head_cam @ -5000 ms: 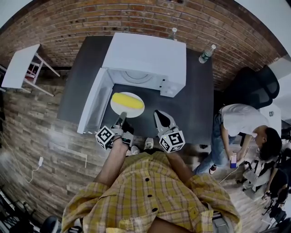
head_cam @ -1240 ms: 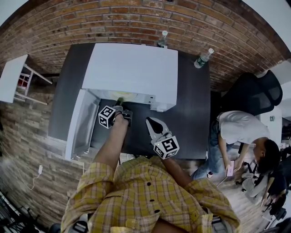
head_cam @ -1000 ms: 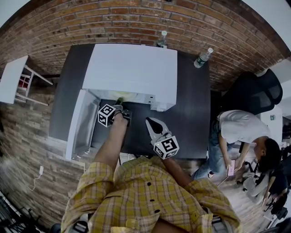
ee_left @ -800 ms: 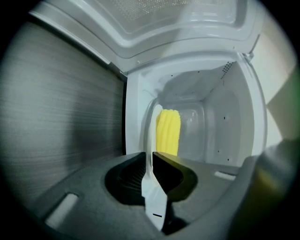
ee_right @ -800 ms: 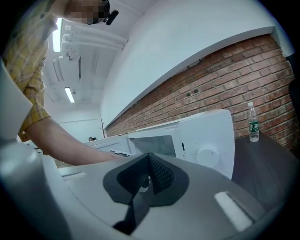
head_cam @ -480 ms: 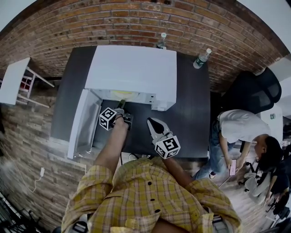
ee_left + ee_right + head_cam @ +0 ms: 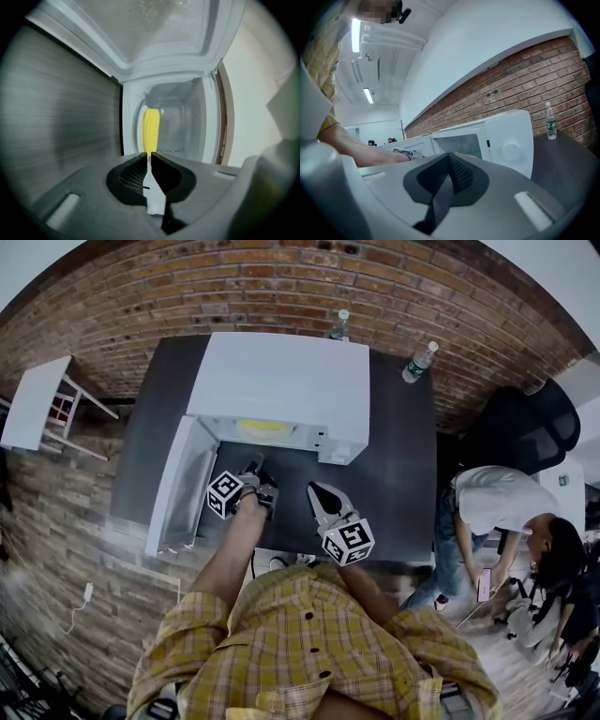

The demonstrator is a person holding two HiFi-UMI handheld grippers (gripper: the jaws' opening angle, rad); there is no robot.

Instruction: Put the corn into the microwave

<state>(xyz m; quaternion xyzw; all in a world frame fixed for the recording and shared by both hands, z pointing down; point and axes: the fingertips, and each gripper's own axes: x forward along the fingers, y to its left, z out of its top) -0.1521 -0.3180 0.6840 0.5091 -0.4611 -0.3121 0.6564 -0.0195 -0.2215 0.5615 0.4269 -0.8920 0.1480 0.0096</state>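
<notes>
The placing looks essentially done: the corn (image 7: 151,129) lies inside the cavity of the white microwave (image 7: 281,381), toward the middle of its floor. From the head view only a yellow strip of it shows under the front edge of the top. Nothing grips it. The left claw (image 7: 149,154) sits just outside the opening, pointed straight at the corn and apart from it, with its jaws drawn almost together. Only a thin slit is left, and a pale sliver shows in it that I cannot identify; the corn itself is clearly not between them. The right claw (image 7: 449,157) has its jaws fully together on nothing and hovers over the dark surface (image 7: 403,456) in front of the microwave's control side, taking no part. The microwave door (image 7: 178,488) stands swung wide open to the left. As I judge it, the task sentence is already met, since it asks only that the corn go in. What remains is to draw the left claw clear and, if wanted, to swing the door closed.
</notes>
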